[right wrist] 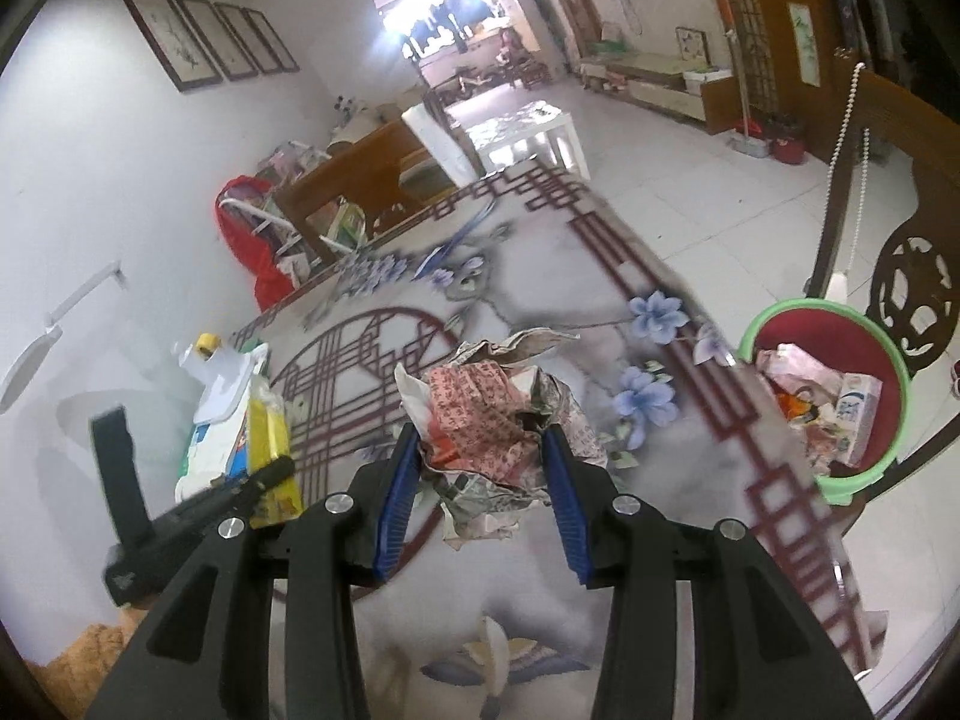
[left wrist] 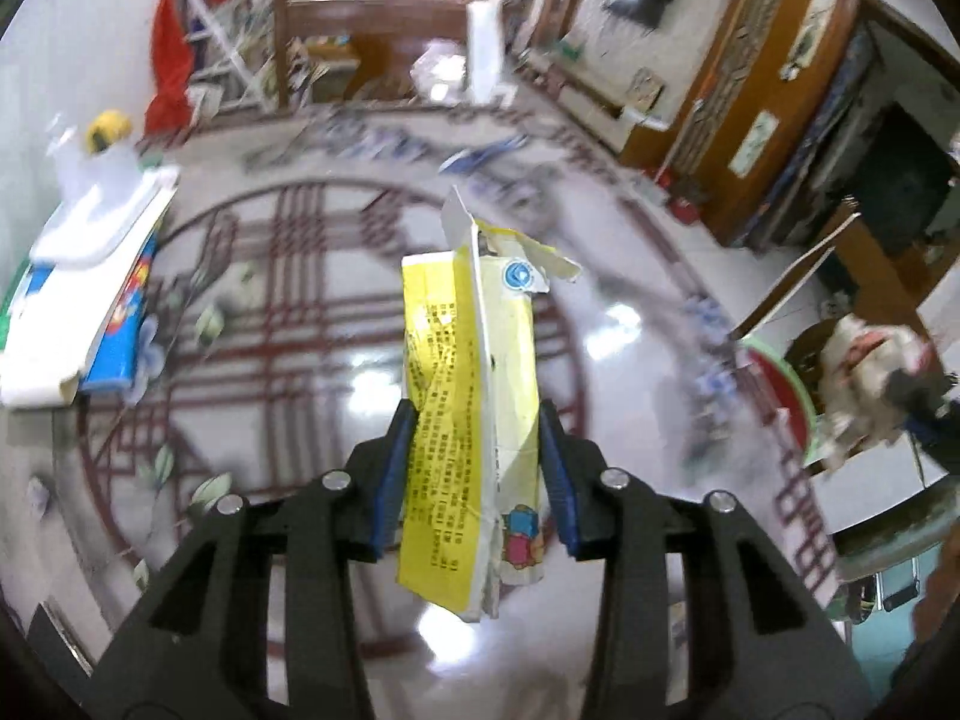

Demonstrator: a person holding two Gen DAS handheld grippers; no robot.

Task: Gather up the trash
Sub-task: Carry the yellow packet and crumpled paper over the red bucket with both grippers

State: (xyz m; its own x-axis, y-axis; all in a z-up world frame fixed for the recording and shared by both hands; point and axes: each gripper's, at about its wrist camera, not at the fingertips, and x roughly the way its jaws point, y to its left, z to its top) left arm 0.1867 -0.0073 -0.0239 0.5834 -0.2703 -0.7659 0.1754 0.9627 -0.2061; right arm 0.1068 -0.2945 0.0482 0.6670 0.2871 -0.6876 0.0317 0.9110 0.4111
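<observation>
Jaws first, left wrist view: your left gripper (left wrist: 477,468) is clamped on a flattened yellow-and-white drink carton (left wrist: 474,396), blue pads (left wrist: 393,474) pressing both long sides, torn spout end pointing away from you. It's held clear above the glossy patterned table (left wrist: 288,276) — red lattice circle, printed flowers, strong glare spots. On the table's left edge sits a stack of blue-and-white packaging (left wrist: 84,294) with a white tray on top. At the right edge you can see the green-rimmed basin (left wrist: 798,402) and a crumpled wad in front of it, blurred. Beyond the table: a wooden desk (left wrist: 372,36), a red cloth (left wrist: 174,60) draped over a white rack, wood cabinets along the right.

Right wrist view: your right gripper (right wrist: 480,468) is closed on a crumpled newspaper wad (right wrist: 498,420), red print showing, pads dug into both sides. Wad hangs over the same table, near its middle. The basin (right wrist: 882,456) sits off the table's right edge on a carved wooden chair (right wrist: 912,288) — already holding paper scraps and a small carton. Your left gripper and its yellow carton show at the lower left. White tiled floor, four framed pictures (right wrist: 210,36) on the left wall, bright hallway at the back.
</observation>
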